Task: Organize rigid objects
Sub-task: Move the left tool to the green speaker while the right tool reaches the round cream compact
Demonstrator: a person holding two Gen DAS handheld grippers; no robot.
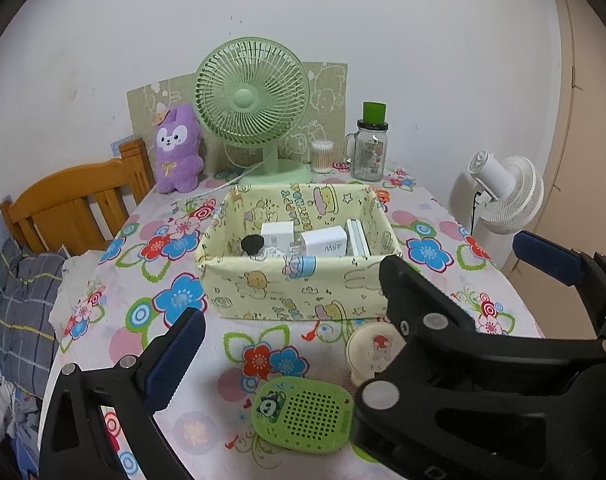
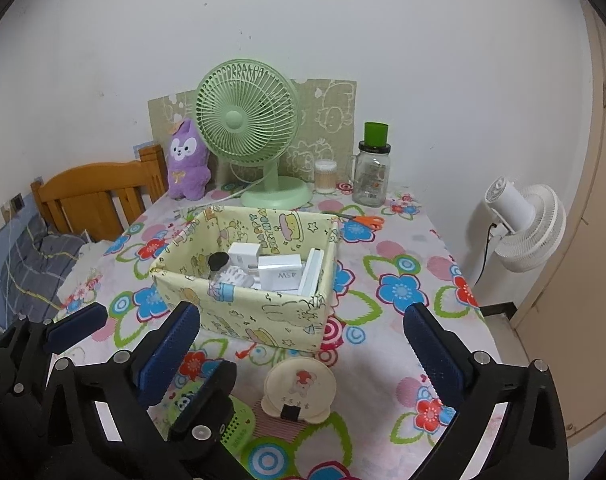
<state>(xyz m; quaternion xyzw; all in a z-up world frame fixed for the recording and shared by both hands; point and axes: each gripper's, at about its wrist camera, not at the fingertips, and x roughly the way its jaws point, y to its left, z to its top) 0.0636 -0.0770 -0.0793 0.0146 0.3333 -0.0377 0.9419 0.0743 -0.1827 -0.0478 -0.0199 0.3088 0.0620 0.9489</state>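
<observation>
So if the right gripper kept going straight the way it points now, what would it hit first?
Probably the round cream mirror standing on the tablecloth just ahead of the open right gripper, with the yellow fabric box behind it. Depth is hard to judge here, so it may pass just above.

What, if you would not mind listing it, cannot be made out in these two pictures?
- Fabric box contents: in both views its near wall hides the lower parts of the white chargers.
- Green speaker: in the right wrist view the left gripper covers most of it.
- Round cream item: in the left wrist view the right gripper covers its right side.
- Jar label: too small to read.
</observation>
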